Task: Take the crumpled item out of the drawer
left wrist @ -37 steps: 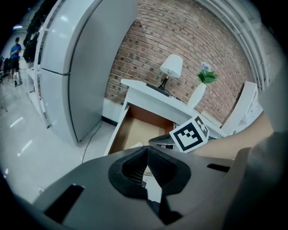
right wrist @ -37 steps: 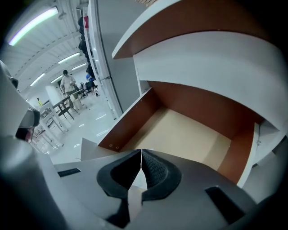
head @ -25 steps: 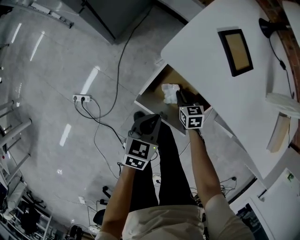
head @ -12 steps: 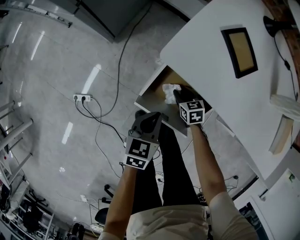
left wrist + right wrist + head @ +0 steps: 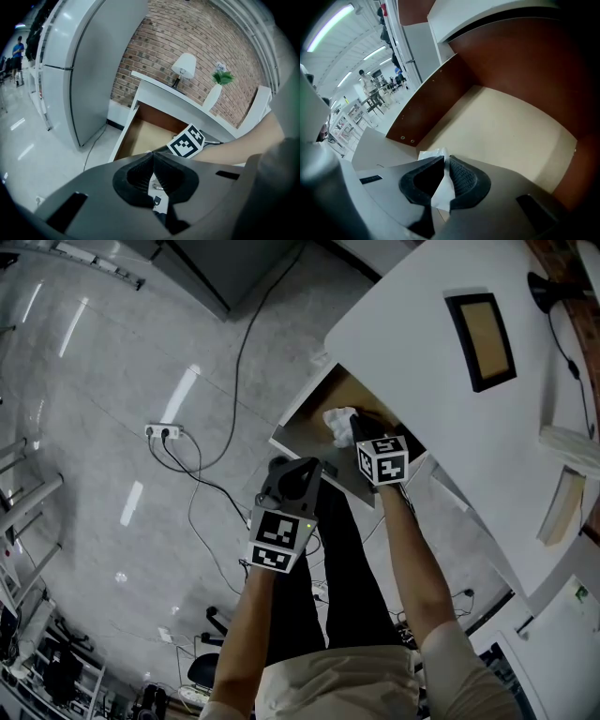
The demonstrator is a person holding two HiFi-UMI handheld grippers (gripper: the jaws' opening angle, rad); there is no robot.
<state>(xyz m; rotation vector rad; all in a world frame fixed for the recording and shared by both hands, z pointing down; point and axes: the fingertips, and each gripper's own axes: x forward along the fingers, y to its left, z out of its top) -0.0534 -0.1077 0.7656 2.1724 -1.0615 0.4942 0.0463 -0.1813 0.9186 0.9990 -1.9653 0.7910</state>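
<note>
A white crumpled item (image 5: 337,424) lies in the open wooden drawer (image 5: 305,435) under the white desk. My right gripper (image 5: 357,434) reaches into the drawer right at the item. In the right gripper view its jaws are closing, and the crumpled item (image 5: 439,188) is pinched between the two ribbed pads (image 5: 461,178), above the drawer's pale floor (image 5: 506,126). My left gripper (image 5: 292,474) hangs in front of the drawer, over the floor, shut with nothing in it. In the left gripper view the open drawer (image 5: 140,136) and the right gripper's marker cube (image 5: 186,142) lie ahead.
The white desk top (image 5: 412,371) carries a framed panel (image 5: 481,329) and a lamp (image 5: 544,289). A power strip with cables (image 5: 164,436) lies on the grey floor at the left. A tall grey cabinet (image 5: 89,61) stands left of the drawer.
My right gripper has edged a little further into the drawer, up against the crumpled item. The left gripper has hardly moved.
</note>
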